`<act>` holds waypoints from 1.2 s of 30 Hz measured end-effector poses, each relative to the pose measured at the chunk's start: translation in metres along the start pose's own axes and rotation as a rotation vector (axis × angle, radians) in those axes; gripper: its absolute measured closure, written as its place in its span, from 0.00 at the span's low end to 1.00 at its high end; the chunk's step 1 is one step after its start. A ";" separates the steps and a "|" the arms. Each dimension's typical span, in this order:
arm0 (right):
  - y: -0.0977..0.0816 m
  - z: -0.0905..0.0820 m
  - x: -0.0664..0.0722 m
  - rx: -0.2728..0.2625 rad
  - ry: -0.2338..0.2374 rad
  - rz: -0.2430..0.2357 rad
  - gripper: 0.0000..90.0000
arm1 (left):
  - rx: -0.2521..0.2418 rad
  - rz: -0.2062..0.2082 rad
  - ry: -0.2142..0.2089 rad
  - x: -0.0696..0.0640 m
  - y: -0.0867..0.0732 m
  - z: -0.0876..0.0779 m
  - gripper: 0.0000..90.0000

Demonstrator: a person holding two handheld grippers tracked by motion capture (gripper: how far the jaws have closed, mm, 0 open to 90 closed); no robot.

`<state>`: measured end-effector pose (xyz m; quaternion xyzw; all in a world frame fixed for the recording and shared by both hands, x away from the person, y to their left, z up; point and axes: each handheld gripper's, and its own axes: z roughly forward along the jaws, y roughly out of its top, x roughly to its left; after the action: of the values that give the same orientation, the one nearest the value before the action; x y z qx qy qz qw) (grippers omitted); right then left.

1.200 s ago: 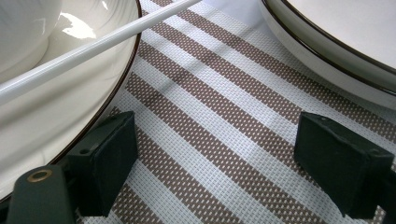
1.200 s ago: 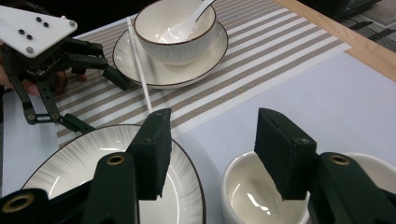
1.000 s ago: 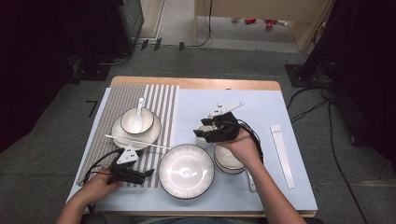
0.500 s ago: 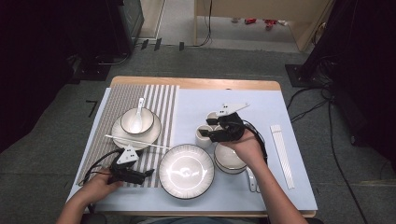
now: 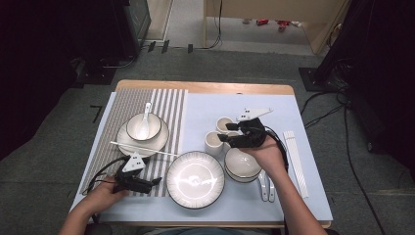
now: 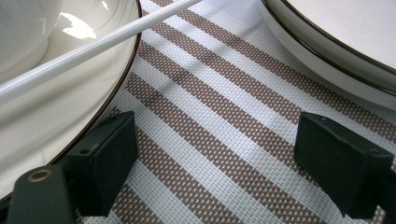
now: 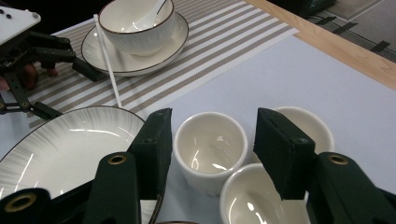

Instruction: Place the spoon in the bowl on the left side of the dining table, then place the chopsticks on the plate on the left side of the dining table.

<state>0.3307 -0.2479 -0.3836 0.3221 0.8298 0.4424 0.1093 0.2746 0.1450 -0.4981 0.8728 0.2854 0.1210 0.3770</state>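
We count three small white cups [image 5: 213, 142], clustered at about two o'clock from the large ribbed plate [image 5: 195, 178]; the right gripper view shows all three. Two bowls: one on a saucer [image 5: 125, 138] at ten o'clock, one [image 5: 242, 164] at three o'clock. One spoon [image 5: 145, 124] in the ten o'clock bowl. One loose white chopstick [image 5: 142, 148]; a boxed set [image 5: 295, 161] far right, possibly chopsticks, count unclear. Two spoon-like pieces [image 5: 266, 187] at four o'clock. Two grippers, left [image 5: 155, 181] and right [image 5: 223, 133].
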 end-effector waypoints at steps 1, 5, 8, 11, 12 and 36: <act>-0.001 -0.001 -0.001 0.001 -0.003 0.003 0.52 | 0.001 0.000 0.000 0.000 0.000 0.000 0.15; -0.004 -0.008 -0.005 -0.006 -0.020 0.015 0.52 | 0.000 0.001 0.000 0.000 0.000 0.000 0.15; -0.006 -0.011 -0.008 -0.014 -0.027 0.020 0.52 | 0.001 0.001 0.000 0.000 0.000 0.000 0.15; -0.009 -0.016 -0.012 -0.021 -0.043 0.035 0.52 | 0.001 0.001 0.000 0.000 0.000 0.000 0.15; -0.009 -0.017 -0.013 -0.021 -0.043 0.036 0.51 | 0.001 0.001 0.000 0.000 0.000 0.000 0.15; -0.027 -0.031 -0.025 -0.033 -0.077 0.068 0.51 | 0.000 -0.001 0.000 0.000 0.000 0.000 0.15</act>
<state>0.3236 -0.2955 -0.3897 0.3650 0.8062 0.4467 0.1315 0.2745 0.1450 -0.4981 0.8728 0.2857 0.1208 0.3769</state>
